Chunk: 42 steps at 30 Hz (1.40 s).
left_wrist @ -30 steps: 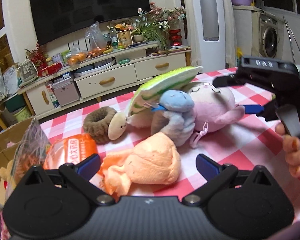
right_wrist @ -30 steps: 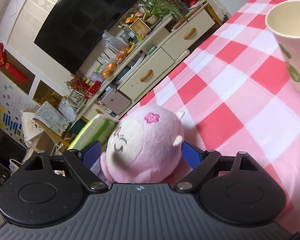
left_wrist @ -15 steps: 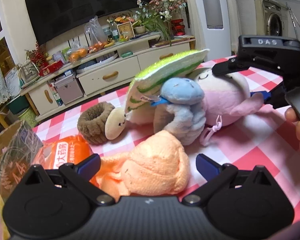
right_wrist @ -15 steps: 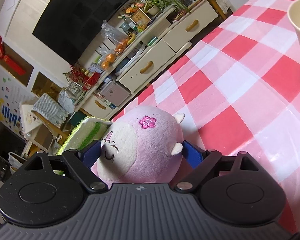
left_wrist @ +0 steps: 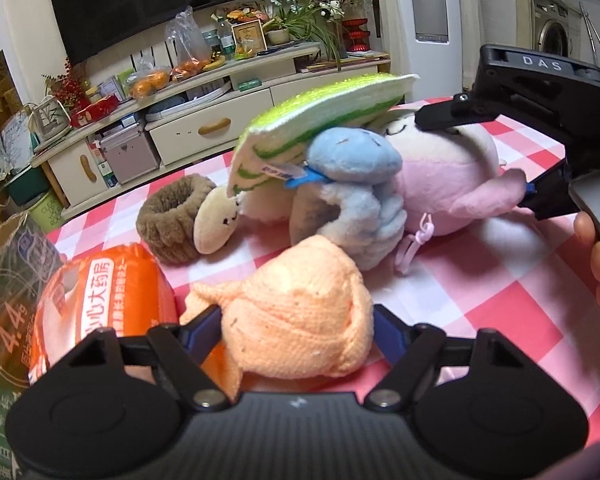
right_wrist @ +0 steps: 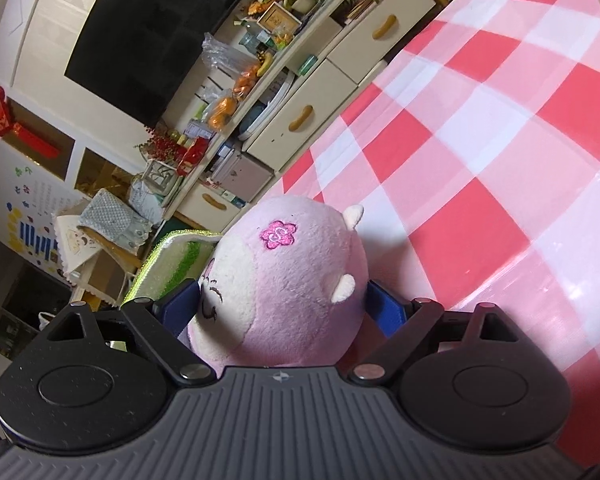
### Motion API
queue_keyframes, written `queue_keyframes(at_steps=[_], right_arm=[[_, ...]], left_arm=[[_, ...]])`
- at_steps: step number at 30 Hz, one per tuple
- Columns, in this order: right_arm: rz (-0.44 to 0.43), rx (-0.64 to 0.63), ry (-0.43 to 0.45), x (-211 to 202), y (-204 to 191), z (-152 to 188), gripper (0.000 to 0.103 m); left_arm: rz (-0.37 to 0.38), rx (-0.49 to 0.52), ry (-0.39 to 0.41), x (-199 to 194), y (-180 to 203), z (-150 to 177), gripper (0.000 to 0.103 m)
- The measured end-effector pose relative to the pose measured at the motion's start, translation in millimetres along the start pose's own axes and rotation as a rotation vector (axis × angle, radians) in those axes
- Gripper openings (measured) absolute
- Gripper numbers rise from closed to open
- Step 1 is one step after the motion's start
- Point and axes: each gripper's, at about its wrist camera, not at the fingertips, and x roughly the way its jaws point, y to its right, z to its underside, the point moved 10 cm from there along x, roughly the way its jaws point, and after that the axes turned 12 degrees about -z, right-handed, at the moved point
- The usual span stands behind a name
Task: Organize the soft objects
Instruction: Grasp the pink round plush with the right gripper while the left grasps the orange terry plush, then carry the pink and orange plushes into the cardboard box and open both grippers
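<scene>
The left gripper has just been closed onto the orange knit, beside the pink plush, itself held by the right gripper; lifting looks next.

Right claw clamps pink plush on checked tablecloth.

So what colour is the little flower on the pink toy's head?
Bright magenta pink, darker than the pink plush toy around it. The flower shows best in the right wrist view.

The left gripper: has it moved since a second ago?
Yes. The left gripper came forward toward the brown ring, and its jaws have just been closing around the orange knit.
</scene>
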Motion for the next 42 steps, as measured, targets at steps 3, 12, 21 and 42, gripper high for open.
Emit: queue_keyframes(at_steps=[3,12,21,42], right_arm=[[-0.014,0.011,-0.005,-0.7,0.7,-0.5,0.103],[-0.007,-0.032,0.005,-11.0,-4.9,3.9,0.103],[0.066,-0.102,0.047,-29.7,-0.9,-3.1,0.103],[0.22,-0.132,0.09,-67.6,5.6,15.2,0.103]], left_arm=[[0.001,-0.012,-0.001,-1.8,1.1,0.6,0.074],[0.009,-0.061,-0.01,-4.7,-2.2,3.5,0.071],[0.071,-0.181,-0.035,-10.6,-13.8,4.8,0.071],[0.199,-0.241,-0.024,-46.5,-4.5,13.5,0.071]])
